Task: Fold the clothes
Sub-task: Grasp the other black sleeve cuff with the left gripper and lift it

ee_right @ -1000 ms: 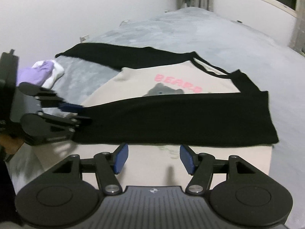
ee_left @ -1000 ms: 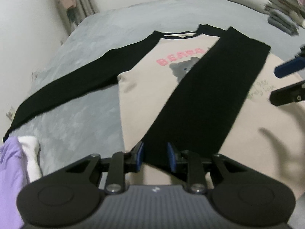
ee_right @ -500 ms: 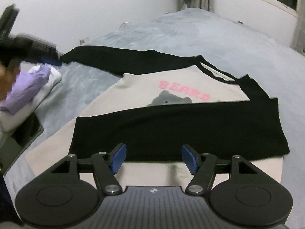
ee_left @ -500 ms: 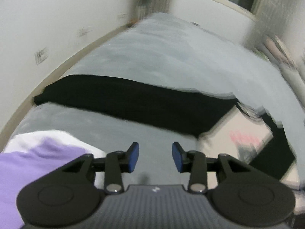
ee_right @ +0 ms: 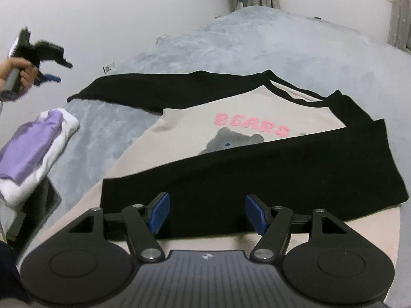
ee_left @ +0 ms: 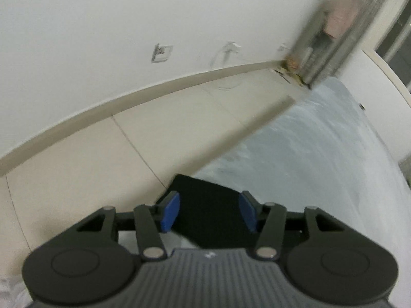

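Two black sleeves are seen on the cream raglan shirt (ee_right: 195,138), spread flat mid-frame on grey plush bedding (ee_right: 295,41). Right gripper (ee_right: 206,214) is held wide, empty, above it; left gripper (ee_left: 209,214), opening, frames the far cuff (ee_left: 205,205).

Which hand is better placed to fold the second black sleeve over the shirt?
Left. The left gripper, its fingers opening and empty, is above the cuff of the spread sleeve. The right gripper hovers over the already folded sleeve.
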`<state>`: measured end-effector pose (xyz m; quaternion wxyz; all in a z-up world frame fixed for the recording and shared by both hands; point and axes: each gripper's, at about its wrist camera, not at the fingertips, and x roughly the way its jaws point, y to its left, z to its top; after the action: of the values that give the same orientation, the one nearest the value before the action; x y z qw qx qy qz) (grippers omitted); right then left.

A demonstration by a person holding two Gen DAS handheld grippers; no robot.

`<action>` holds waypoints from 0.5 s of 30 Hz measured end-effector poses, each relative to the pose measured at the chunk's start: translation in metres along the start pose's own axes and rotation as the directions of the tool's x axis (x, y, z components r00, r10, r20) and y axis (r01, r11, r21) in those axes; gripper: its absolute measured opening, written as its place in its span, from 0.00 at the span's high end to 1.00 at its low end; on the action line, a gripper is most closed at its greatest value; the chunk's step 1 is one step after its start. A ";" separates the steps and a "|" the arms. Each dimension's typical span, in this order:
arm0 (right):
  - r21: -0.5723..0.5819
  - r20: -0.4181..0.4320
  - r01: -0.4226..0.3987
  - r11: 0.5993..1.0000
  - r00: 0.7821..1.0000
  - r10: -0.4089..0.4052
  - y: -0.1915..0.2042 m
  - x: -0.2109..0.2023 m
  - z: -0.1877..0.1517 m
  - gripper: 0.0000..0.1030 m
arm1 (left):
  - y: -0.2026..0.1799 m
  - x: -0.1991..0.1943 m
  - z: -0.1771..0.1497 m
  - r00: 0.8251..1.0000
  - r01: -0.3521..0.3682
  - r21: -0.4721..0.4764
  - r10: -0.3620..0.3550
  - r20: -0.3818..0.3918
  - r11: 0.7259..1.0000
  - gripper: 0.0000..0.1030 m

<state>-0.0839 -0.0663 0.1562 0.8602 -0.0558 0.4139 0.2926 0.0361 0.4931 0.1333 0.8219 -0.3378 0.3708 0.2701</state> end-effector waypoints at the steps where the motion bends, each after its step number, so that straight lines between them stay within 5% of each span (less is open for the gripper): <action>1: 0.006 0.002 -0.006 1.000 1.000 0.006 0.001 0.001 0.001 0.37 | 0.009 0.011 0.001 1.000 0.006 -0.035 -0.007 -0.023 0.999 0.51; 8: -0.019 -0.020 -0.013 1.000 1.000 0.013 0.009 0.009 -0.004 0.37 | 0.059 0.061 -0.013 0.993 0.012 -0.249 -0.040 -0.107 0.968 0.51; 15: -0.029 -0.037 -0.010 1.000 0.999 0.009 0.013 0.014 -0.007 0.37 | 0.068 0.046 -0.022 0.994 0.051 -0.263 -0.075 -0.084 0.963 0.51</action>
<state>-0.0892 -0.0519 0.1428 0.8500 -0.0717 0.4258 0.3017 0.0058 0.5285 0.0622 0.7603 -0.4668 0.3588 0.2744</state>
